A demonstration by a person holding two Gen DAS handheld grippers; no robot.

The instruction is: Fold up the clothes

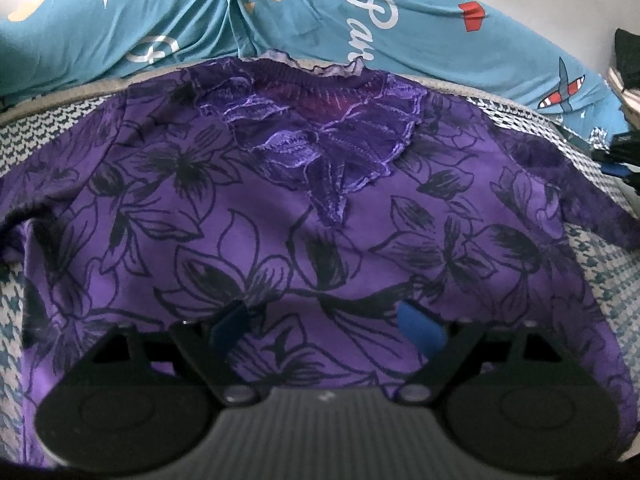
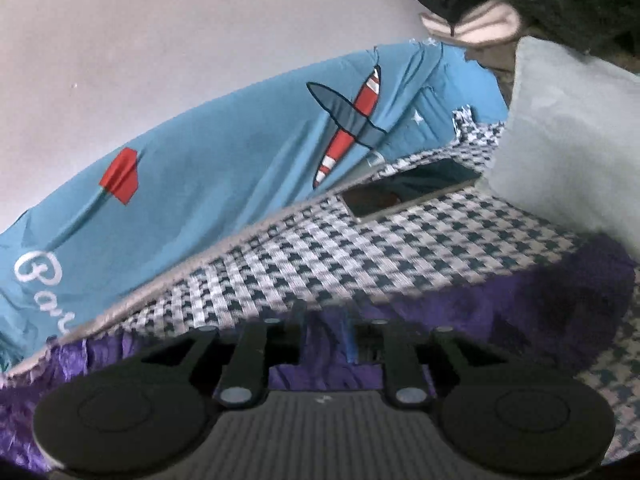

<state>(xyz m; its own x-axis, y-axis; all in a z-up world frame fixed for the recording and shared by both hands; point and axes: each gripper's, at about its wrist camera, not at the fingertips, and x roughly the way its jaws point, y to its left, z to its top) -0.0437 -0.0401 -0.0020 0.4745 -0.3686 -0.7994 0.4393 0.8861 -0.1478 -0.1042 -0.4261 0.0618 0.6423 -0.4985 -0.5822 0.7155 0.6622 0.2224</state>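
Here the purple floral top (image 1: 304,216) lies spread beneath the wide-open left hand-held gripper (image 1: 326,320), while the right hand-held gripper (image 2: 324,330) pinches its edge.

Right gripper (image 2: 324,320) pinches purple garment (image 2: 520,304) on houndstooth cover (image 2: 360,248).

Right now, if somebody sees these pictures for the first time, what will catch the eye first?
First the purple floral top, spread flat on the houndstooth cover, with its lace neckline at the far edge. Behind it runs a blue sheet printed with a red and white airplane. The left gripper stands open above the top's lower part.
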